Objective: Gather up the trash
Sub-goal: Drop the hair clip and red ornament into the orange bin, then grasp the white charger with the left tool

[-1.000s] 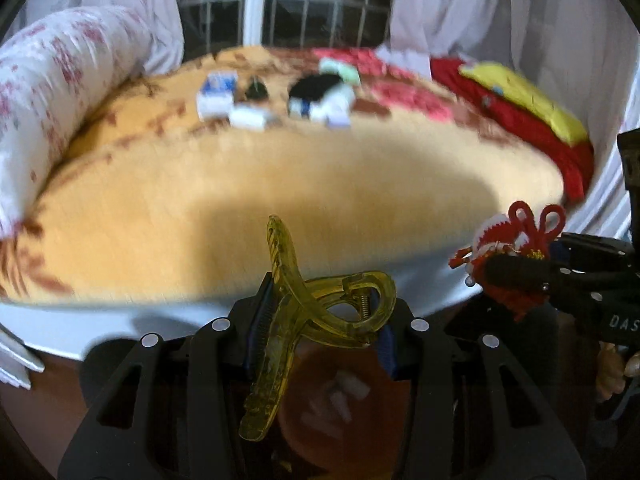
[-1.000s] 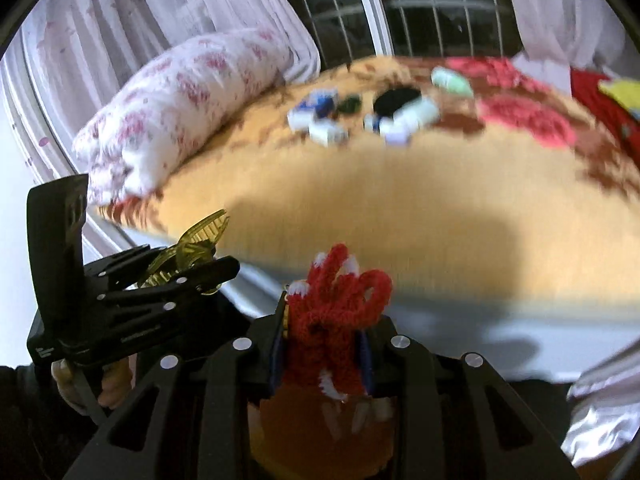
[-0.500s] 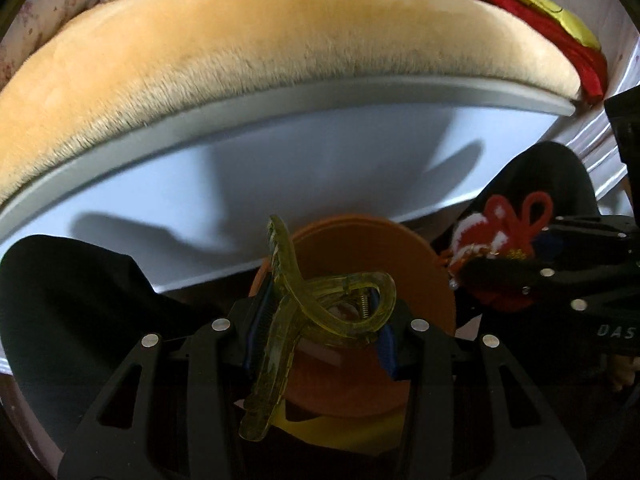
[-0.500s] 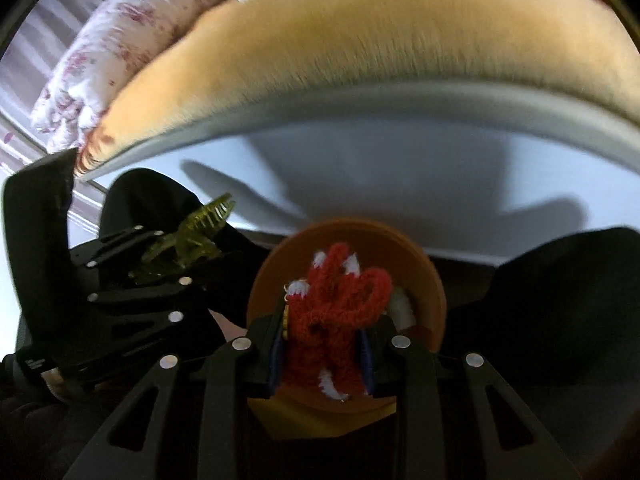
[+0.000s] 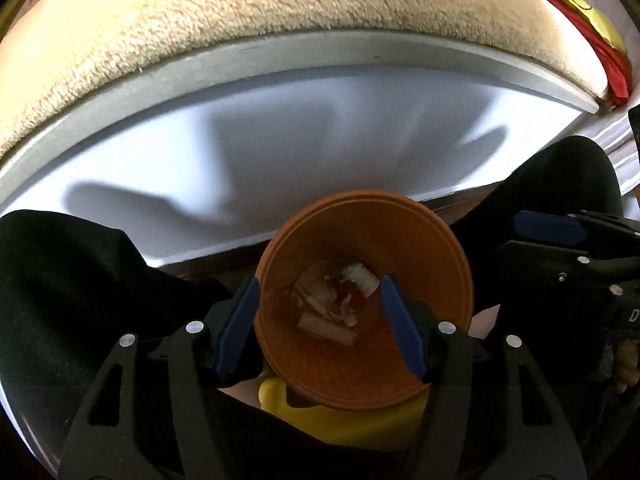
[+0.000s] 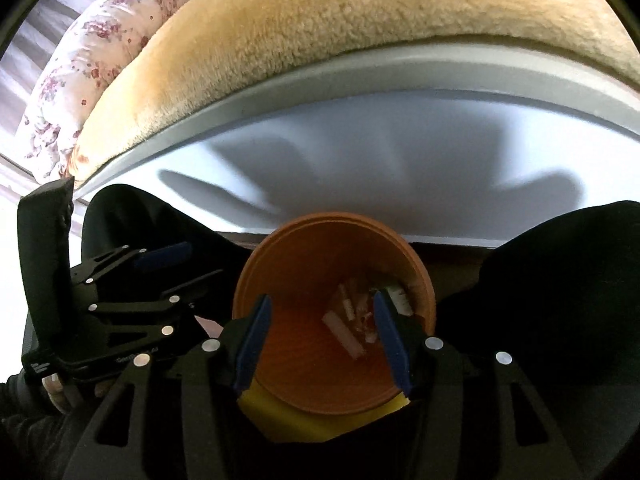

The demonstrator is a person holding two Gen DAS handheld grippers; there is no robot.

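An orange bin (image 5: 424, 236) stands on the floor below the bed edge; it also shows in the right wrist view (image 6: 304, 236). Its bottom holds white scraps and a red knitted piece (image 5: 348, 294), also seen as pale scraps in the right wrist view (image 6: 348, 324). My left gripper (image 5: 320, 322) is open and empty right above the bin mouth. My right gripper (image 6: 322, 340) is open and empty above the bin too. The right gripper shows at the right of the left wrist view (image 5: 568, 248), the left gripper at the left of the right wrist view (image 6: 132, 292).
The bed with a tan fuzzy blanket (image 5: 240, 12) and a white-grey frame (image 5: 280, 128) rises just beyond the bin. A floral pillow (image 6: 84, 68) lies at the bed's left. Dark-clothed legs (image 5: 60, 300) flank the bin. A yellow object (image 5: 340, 420) lies under it.
Both grippers opened over the bin. The yellow hair claw left my left gripper and the red knitted piece left my right gripper; the red piece now lies in the bin.
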